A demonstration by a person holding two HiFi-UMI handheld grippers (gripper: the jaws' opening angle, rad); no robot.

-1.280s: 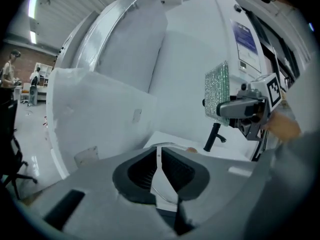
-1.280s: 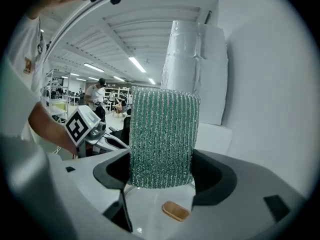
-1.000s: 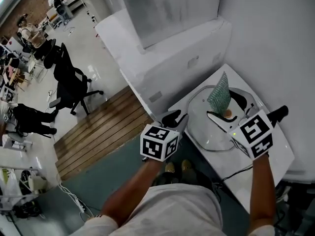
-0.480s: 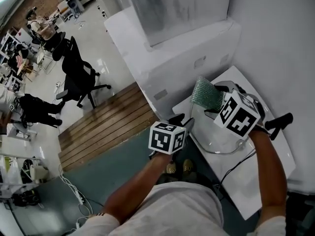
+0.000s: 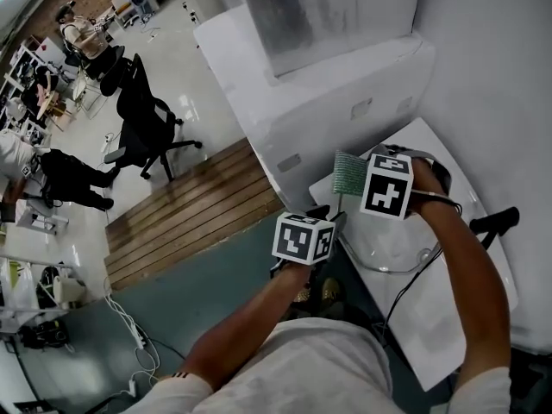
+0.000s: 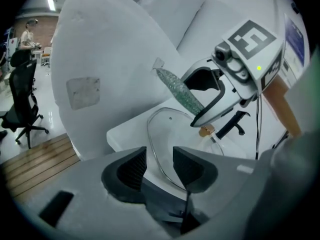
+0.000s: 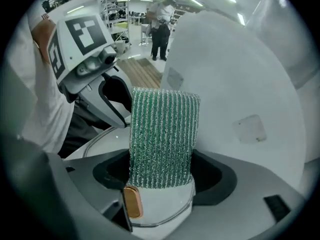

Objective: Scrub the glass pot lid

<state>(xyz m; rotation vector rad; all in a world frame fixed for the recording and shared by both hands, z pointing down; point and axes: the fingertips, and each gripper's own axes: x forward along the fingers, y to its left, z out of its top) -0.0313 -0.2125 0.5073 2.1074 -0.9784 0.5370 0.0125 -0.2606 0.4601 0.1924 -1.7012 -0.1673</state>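
The left gripper (image 6: 159,166) has just been opening. Its fingers (image 6: 192,165) stand wide apart with nothing pressed between them, and the metal rim of the glass pot lid (image 6: 172,129) only runs past the gap, just beyond the tips. The right gripper (image 7: 161,180) is clamped on the lower end of a green mesh scouring pad (image 7: 162,134), whose free length sticks out well past its fingers (image 7: 212,176). In the left gripper view that free end slants up and away from the glass, and I cannot tell whether any of it touches the lid. The main risk, as I judge it, is that the lid lies unheld on a smooth white counter (image 5: 414,330). A first firm stroke may push it sideways, and it sits near the counter's edge on the left fingers' side, with only floor beyond. If the left fingers close for the rim, they meet a thin, slick, curved edge and may skid off or tip the lid. The pad looks limp, so it may fold back and let the hard right fingertips rub the glass instead. A cable (image 5: 395,296) trails over the counter behind the right fingers and could snag. Beyond both pairs of fingers rises a large white housing (image 5: 328,84), which cramps the stroke. Farther out lie a strip of wooden flooring (image 5: 190,222), a black office chair (image 5: 142,123) and people at desks (image 5: 82,34) in an open workroom.
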